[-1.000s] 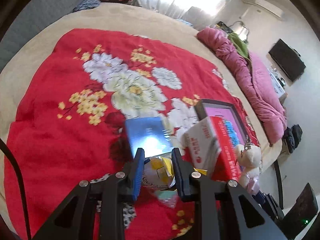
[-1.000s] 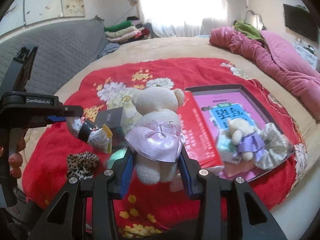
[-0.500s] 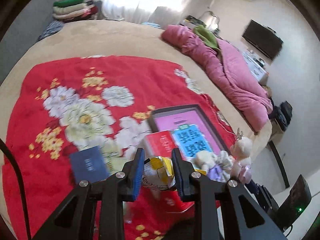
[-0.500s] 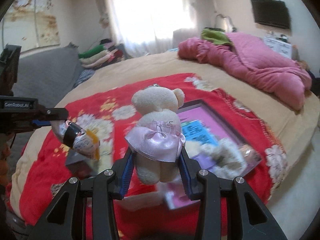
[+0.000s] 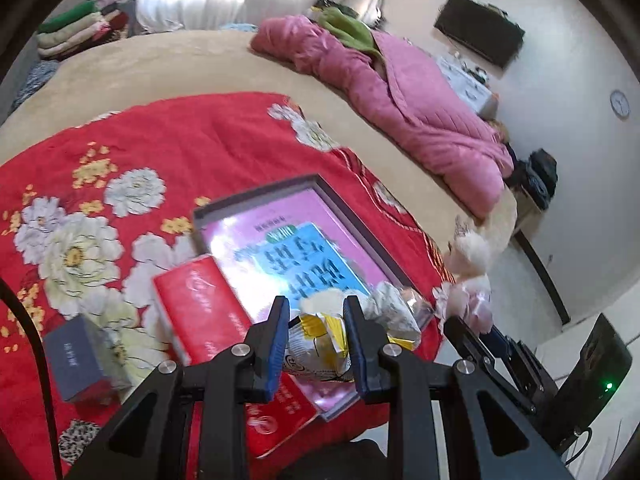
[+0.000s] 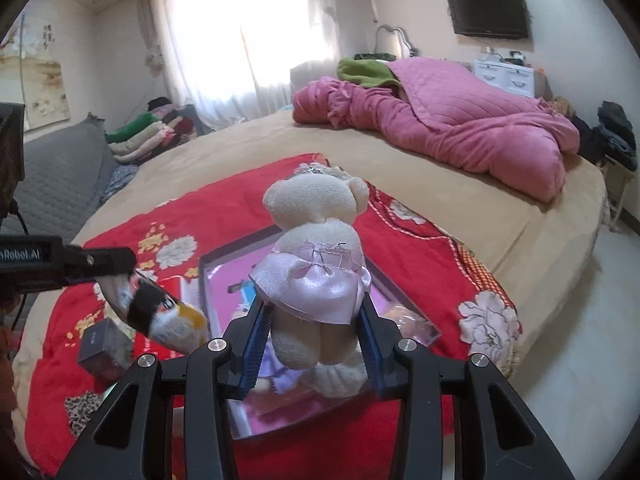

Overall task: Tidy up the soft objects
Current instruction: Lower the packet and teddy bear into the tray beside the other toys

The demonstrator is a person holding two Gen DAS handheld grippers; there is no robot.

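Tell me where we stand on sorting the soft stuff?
Done: a small plush and a white scrunchie lie in the pink tray. In hand: left gripper clamps a crinkly packet; right gripper clamps a bear. Left: leopard scrunchie on the red blanket.

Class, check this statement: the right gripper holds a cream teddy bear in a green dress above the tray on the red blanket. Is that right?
Not quite. The right gripper does hold the cream teddy bear above the tray on the red blanket, but the right wrist view shows its dress is pale pink, not green.
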